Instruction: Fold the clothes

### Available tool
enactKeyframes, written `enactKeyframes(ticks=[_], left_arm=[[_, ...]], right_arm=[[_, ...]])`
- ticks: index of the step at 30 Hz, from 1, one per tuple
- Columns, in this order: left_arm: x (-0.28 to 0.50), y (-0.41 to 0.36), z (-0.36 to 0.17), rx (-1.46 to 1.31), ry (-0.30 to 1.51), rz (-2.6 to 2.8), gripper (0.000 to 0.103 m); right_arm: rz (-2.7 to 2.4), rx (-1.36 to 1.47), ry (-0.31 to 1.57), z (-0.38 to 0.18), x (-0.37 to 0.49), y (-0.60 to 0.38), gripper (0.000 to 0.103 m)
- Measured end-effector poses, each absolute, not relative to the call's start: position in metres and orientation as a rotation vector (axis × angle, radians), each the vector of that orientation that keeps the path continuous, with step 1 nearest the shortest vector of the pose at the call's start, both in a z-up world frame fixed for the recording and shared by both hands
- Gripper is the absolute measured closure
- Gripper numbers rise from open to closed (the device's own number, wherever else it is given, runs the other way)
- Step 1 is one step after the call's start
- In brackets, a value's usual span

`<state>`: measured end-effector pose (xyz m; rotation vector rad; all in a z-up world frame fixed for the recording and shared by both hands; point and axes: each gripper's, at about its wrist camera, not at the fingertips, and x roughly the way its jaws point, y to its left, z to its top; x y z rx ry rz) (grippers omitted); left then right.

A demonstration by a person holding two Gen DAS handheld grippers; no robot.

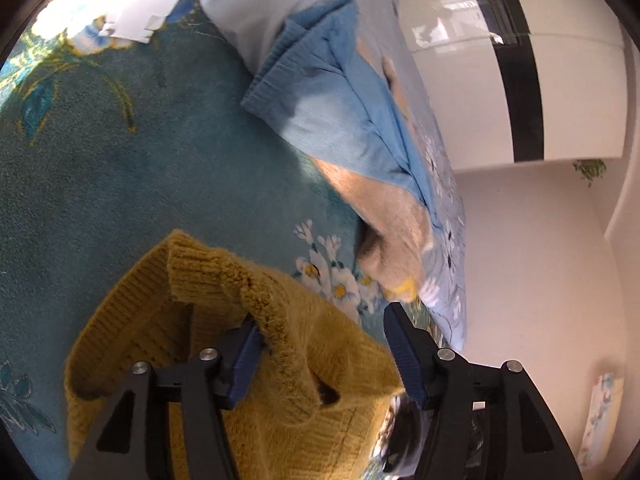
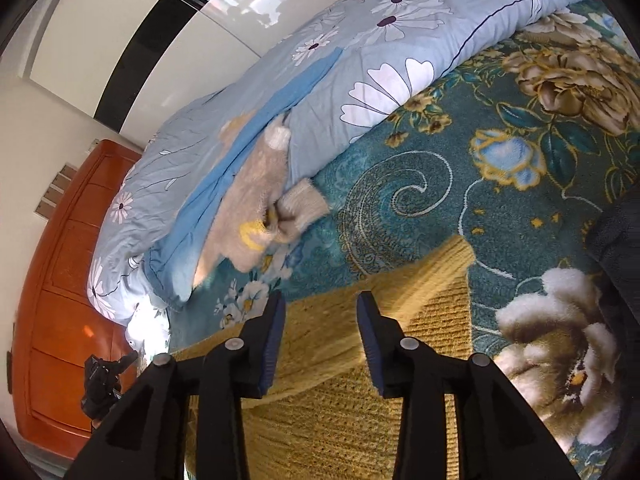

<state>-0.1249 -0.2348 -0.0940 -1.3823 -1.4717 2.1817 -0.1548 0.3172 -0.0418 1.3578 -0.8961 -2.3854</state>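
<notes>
Left gripper [image 1: 320,320] gaping above yellow sweater [image 1: 280,360] | right gripper [image 2: 320,312] standing apart, gripping nothing, over sweater on blanket [image 2: 440,200]

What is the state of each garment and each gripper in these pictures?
Mustard yellow knitted sweater: lying rumpled on the teal floral blanket, partly folded, between both grippers' open fingers.
Light blue sweatshirt: crumpled, unfolded, against the daisy-print duvet.
Beige fluffy sweater: crumpled, unfolded, on the sweatshirt.
Left gripper: open, gripping nothing.
Right gripper: open, gripping nothing.
</notes>
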Motion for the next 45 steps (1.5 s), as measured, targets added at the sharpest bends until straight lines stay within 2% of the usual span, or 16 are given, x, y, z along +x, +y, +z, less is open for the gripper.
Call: enactKeyframes(ticks=[3, 6, 11, 16, 24, 26, 31, 32, 34, 35, 36, 37, 45], left_arm=[[-0.086, -0.234, -0.072, -1.314, -1.381, 2.275, 0.038], [-0.038, -0.246, -0.065, -1.294, -1.318, 2.423, 0.031], [0.034, -0.272, -0.098, -1.444, -1.304, 2.577, 0.031], [0.063, -0.272, -0.140, -1.529, -1.340, 2.504, 0.031], [0.045, -0.258, -0.152, -1.481, -1.313, 2.419, 0.033], [0.042, -0.257, -0.155, -1.475, -1.337, 2.406, 0.034], [0.040, -0.257, -0.159, -1.505, -1.336, 2.425, 0.061], [0.040, -0.258, -0.159, -1.508, -1.336, 2.427, 0.063], [0.042, -0.260, -0.160, -1.505, -1.352, 2.431, 0.074], [0.043, -0.260, -0.160, -1.509, -1.360, 2.435, 0.076], [0.044, -0.261, -0.161, -1.516, -1.369, 2.441, 0.083], [0.045, -0.260, -0.161, -1.516, -1.373, 2.449, 0.091], [0.079, -0.245, -0.136, -1.463, -1.331, 2.494, 0.093]], right_arm=[[-2.375, 1.307, -0.884, -0.036, -0.115, 0.321, 0.060], [-2.399, 1.295, -0.823, -0.039, -0.060, 0.323, 0.059], [-2.444, 1.407, -0.775, -0.070, 0.027, 0.332, 0.058], [-2.426, 1.510, -0.982, -0.109, 0.090, 0.353, 0.058], [-2.412, 1.515, -1.224, -0.134, 0.127, 0.364, 0.058], [-2.387, 1.519, -1.231, -0.137, 0.129, 0.360, 0.058], [-2.364, 1.504, -1.222, -0.137, 0.125, 0.347, 0.058], [-2.365, 1.501, -1.222, -0.138, 0.124, 0.344, 0.058], [-2.356, 1.479, -1.243, -0.139, 0.123, 0.341, 0.062], [-2.348, 1.463, -1.261, -0.139, 0.123, 0.340, 0.074], [-2.339, 1.447, -1.280, -0.139, 0.122, 0.340, 0.086], [-2.342, 1.437, -1.282, -0.138, 0.120, 0.340, 0.091], [-2.461, 1.272, -1.177, -0.091, 0.105, 0.361, 0.095]])
